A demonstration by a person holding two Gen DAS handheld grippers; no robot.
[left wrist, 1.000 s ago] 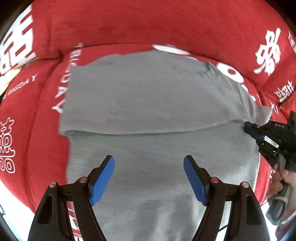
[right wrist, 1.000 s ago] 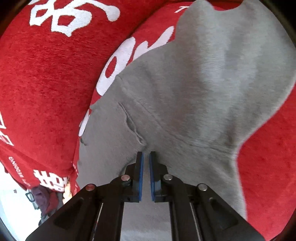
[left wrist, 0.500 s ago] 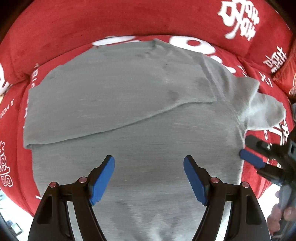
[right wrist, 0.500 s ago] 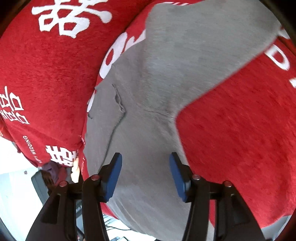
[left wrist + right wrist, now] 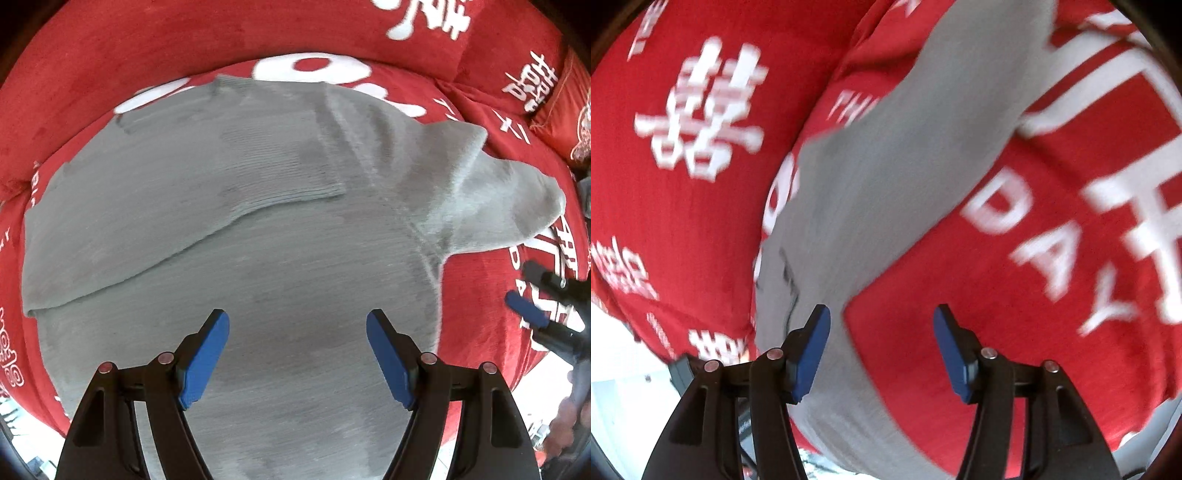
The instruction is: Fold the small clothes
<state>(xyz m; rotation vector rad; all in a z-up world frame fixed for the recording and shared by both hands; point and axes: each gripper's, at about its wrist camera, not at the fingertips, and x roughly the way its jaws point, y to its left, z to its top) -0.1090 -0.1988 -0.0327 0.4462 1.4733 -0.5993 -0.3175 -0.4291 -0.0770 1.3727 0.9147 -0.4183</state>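
Grey sweater (image 5: 258, 258) flat on the red sofa cover (image 5: 147, 55), long axis left-right. Both grippers spread, empty. Unfolded sleeve (image 5: 509, 206) sticks out right, nearer your right gripper (image 5: 882, 347) than left gripper (image 5: 297, 360).

Right claw (image 5: 882, 347) gapes wide — empty — above the grey garment (image 5: 886, 177) on red cloth (image 5: 1052, 332).

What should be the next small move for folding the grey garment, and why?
Probably bring the right hand-held gripper to the loose sleeve and pinch its end. The grey garment has one flap already folded over its body, but this sleeve sticks out onto the red cover. Both hand-held grippers, also the left, are open and hold nothing.
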